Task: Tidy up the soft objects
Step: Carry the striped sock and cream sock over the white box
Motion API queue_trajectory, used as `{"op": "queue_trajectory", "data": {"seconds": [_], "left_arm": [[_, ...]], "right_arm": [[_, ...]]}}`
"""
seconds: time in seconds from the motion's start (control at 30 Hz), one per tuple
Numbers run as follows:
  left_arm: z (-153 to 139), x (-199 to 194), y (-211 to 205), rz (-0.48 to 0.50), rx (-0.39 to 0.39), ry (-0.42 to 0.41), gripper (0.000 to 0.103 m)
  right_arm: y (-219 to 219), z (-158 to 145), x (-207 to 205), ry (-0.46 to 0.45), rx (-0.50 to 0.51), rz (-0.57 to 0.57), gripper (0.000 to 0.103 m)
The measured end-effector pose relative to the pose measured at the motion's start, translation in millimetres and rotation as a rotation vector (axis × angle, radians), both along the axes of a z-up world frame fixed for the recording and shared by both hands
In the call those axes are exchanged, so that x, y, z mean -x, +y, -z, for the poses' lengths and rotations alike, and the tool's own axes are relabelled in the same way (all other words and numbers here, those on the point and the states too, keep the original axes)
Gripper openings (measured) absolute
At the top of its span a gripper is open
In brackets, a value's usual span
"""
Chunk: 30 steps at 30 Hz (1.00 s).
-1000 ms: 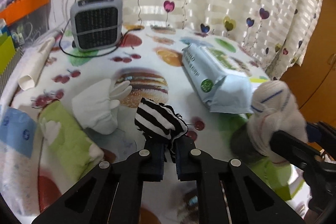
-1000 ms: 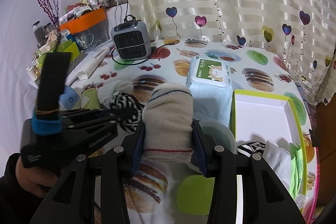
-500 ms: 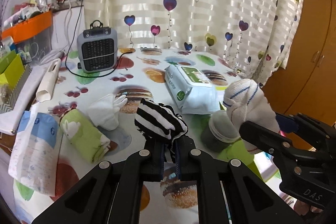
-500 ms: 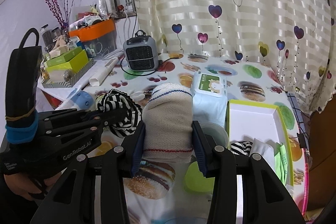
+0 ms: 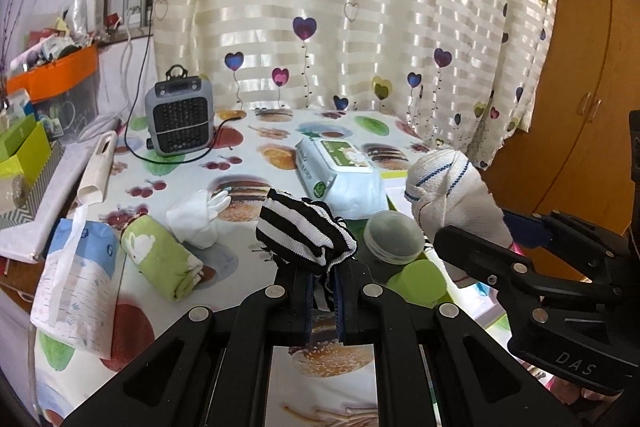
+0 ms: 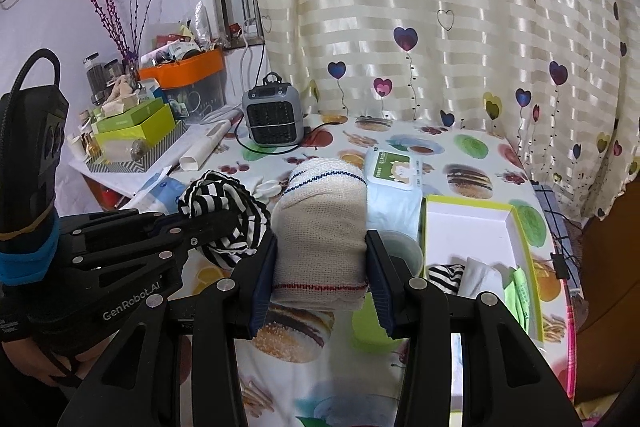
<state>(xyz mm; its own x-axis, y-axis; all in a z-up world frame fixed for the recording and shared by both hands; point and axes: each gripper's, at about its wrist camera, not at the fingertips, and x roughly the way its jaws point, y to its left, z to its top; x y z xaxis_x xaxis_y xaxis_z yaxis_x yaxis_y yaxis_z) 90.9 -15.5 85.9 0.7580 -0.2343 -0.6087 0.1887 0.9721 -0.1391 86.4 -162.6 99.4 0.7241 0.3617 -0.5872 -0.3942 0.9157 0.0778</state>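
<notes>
My left gripper (image 5: pixel 323 285) is shut on a black-and-white striped sock (image 5: pixel 304 235), held above the table. The same sock (image 6: pixel 224 203) shows at the left of the right wrist view, pinched in the left gripper (image 6: pixel 224 223). My right gripper (image 6: pixel 322 267) is shut on a rolled beige knit sock (image 6: pixel 322 227) with blue and red stripes; that roll (image 5: pixel 452 191) appears at the right of the left wrist view. On the table lie a white glove (image 5: pixel 198 215) and a rolled green towel (image 5: pixel 160 263). A white box with a green rim (image 6: pixel 468 231) holds another striped sock (image 6: pixel 444 273) and white and green cloths.
A wipes pack (image 5: pixel 340 171), a grey heater (image 5: pixel 178 121) with its cord, a tissue pack (image 5: pixel 76 283), a lidded round tub (image 5: pixel 394 237) and a green lid (image 5: pixel 418 283) sit on the fruit-print tablecloth (image 5: pixel 248 155). Cluttered boxes (image 6: pixel 132 131) stand at left. A curtain hangs behind.
Both grippers have risen and pulled back from the table with their socks still held; the table items look smaller and more of the curtain and room shows.
</notes>
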Motion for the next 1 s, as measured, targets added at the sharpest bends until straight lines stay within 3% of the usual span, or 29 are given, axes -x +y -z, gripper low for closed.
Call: {"op": "queue_trajectory", "data": {"seconds": [0.63,1.0], "left_arm": [[-5,-3,-45,0.081,-0.012,-0.003,0.008],[-2,-20,-74,0.15,-0.005,0.001,0.008]], "right_arm": [[-41,6,1,0.005,-0.026,0.062,0.044],[-92,13,-11,0.018,-0.041,0.178,0.044]]}}
